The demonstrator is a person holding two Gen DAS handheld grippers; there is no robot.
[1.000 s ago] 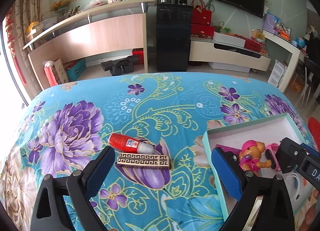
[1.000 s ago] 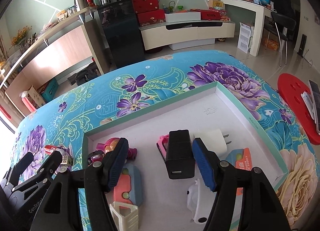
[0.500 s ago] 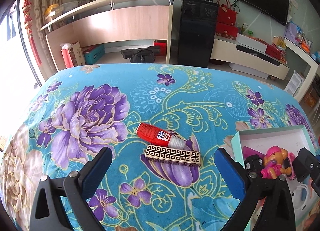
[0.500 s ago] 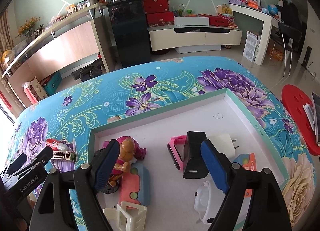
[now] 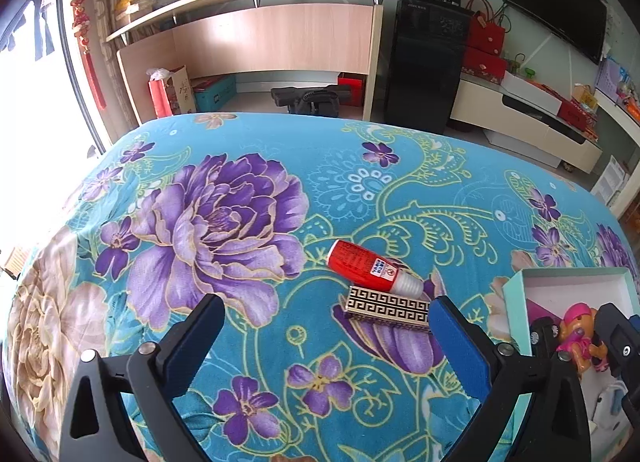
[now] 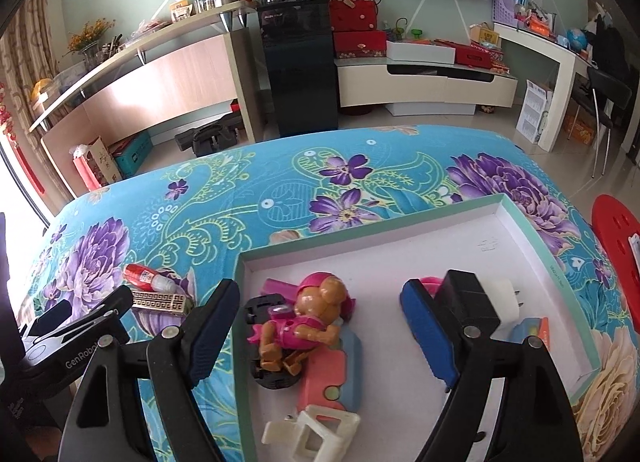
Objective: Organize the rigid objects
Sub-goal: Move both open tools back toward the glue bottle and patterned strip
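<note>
A red bottle [image 5: 368,268] with a white cap lies on the floral cloth, touching a gold-patterned bar [image 5: 386,304] just in front of it; both also show in the right wrist view, the bottle [image 6: 146,277] and the bar [image 6: 158,301]. My left gripper [image 5: 326,334] is open and empty, just short of the bar. A white tray with teal rim [image 6: 532,230] holds a pink toy dog [image 6: 310,322], a black adapter [image 6: 466,296], a white plug [image 6: 502,298] and other small items. My right gripper [image 6: 320,326] is open and empty over the tray, around the toy dog.
The table has a blue floral cloth [image 5: 208,222]. In the tray's front lie a pink case [image 6: 328,378] and a cream plastic piece [image 6: 316,430]. A red stool [image 6: 618,230] stands to the right. Shelving and a black cabinet [image 6: 298,70] stand beyond the far edge.
My left gripper has swung left, away from the tray, so the bottle and bar now lie by its right finger. My right gripper has drawn back and left from the adapter to the toy dog.
</note>
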